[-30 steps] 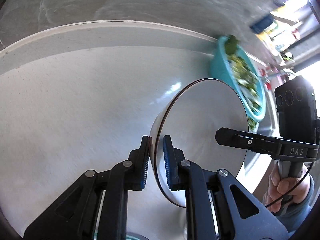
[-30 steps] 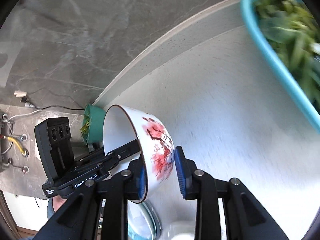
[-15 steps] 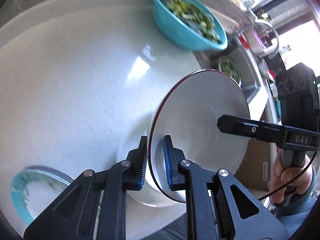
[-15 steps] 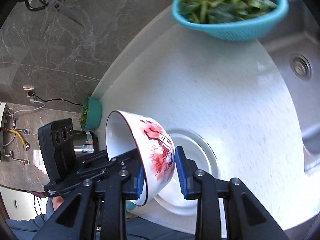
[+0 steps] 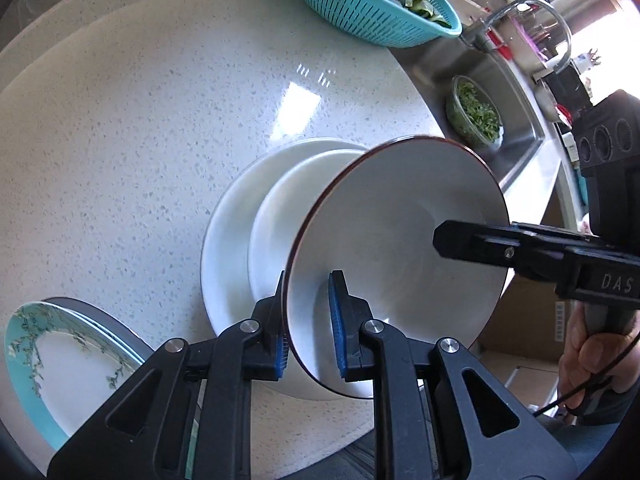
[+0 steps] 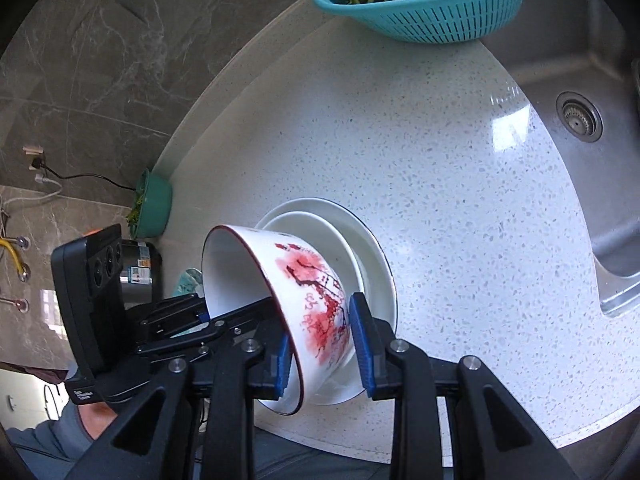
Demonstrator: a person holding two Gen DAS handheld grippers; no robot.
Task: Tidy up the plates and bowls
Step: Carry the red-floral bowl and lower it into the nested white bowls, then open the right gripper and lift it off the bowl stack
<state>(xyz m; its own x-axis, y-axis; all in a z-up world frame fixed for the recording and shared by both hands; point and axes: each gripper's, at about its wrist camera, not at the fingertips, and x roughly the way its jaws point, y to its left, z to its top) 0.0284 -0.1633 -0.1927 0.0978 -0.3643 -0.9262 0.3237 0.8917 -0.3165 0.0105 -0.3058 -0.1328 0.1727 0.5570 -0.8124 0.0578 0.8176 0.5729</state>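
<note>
Bowl (image 6: pixel 308 300) tilted over white plates (image 5: pixel 240 240) | both jaws clamped on its rim

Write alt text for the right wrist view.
The right claw grips a tilted white bowl with red blossoms above stacked white plates on a speckled counter. A teal colander of greens sits behind, beside a steel sink.

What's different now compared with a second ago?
Both grippers carried the flowered bowl across the counter, from bare surface near the wall to above the stacked white plates. The left gripper and right gripper still clamp opposite sides of its rim. The teal colander stayed put.
</note>
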